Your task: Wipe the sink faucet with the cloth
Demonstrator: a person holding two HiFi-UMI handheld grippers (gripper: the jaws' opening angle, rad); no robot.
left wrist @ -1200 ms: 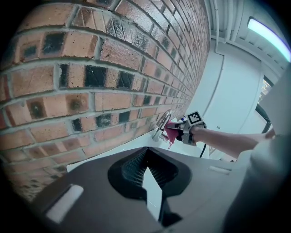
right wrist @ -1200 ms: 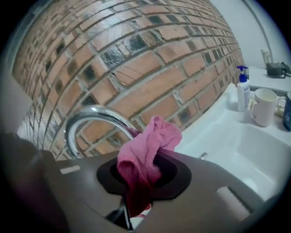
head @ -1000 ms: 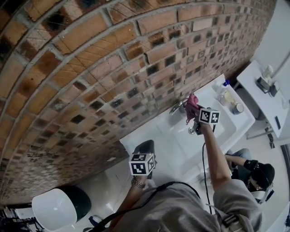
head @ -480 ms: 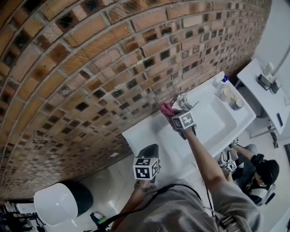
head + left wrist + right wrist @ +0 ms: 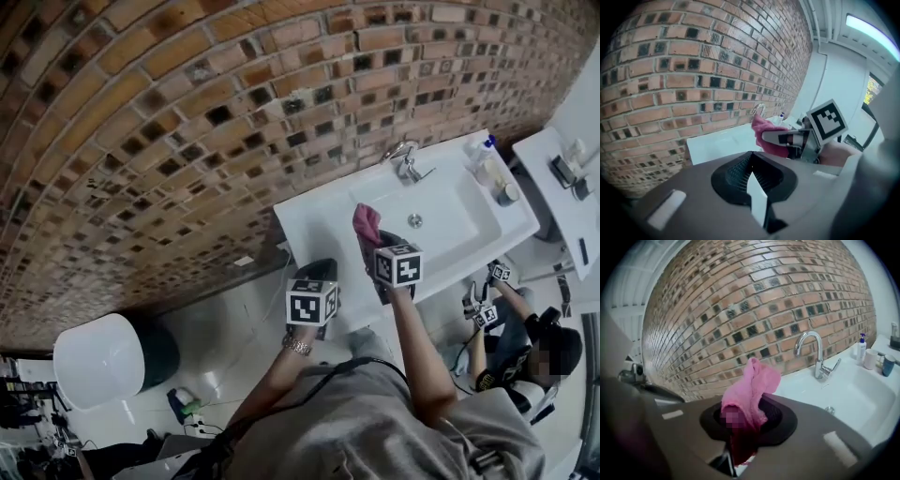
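While the right claw (image 5: 737, 442) is pinched on the cloth (image 5: 751, 385), it is held before the left part of the sink (image 5: 314, 220), just below centre in the head view; the pink cloth is bunched and stands up out of the jaws, and its lower end is caught between them and shows darker there; the faucet (image 5: 405, 161) is seen well apart from the cloth, at the back edge of the sink against the brick wall (image 5: 187, 122), upper right of centre in the head view and right of centre in the right gripper view; its curved spout is turned over the basin, and the drain (image 5: 414, 220) is seen below it; a bottle (image 5: 481, 150) is stood on the sink's right end, with two cups (image 5: 870, 358) just beside it.

The left claw (image 5: 317, 274) is held lower left of the right one, off the sink's near left corner and above the floor (image 5: 234, 347); its jaws are pressed together with nothing between them, as is shown in the left gripper view; in that view the right claw and the cloth are seen right of centre, with the faucet small behind them.

A second person (image 5: 525, 370) is seen at the lower right of the head view, below the sink.
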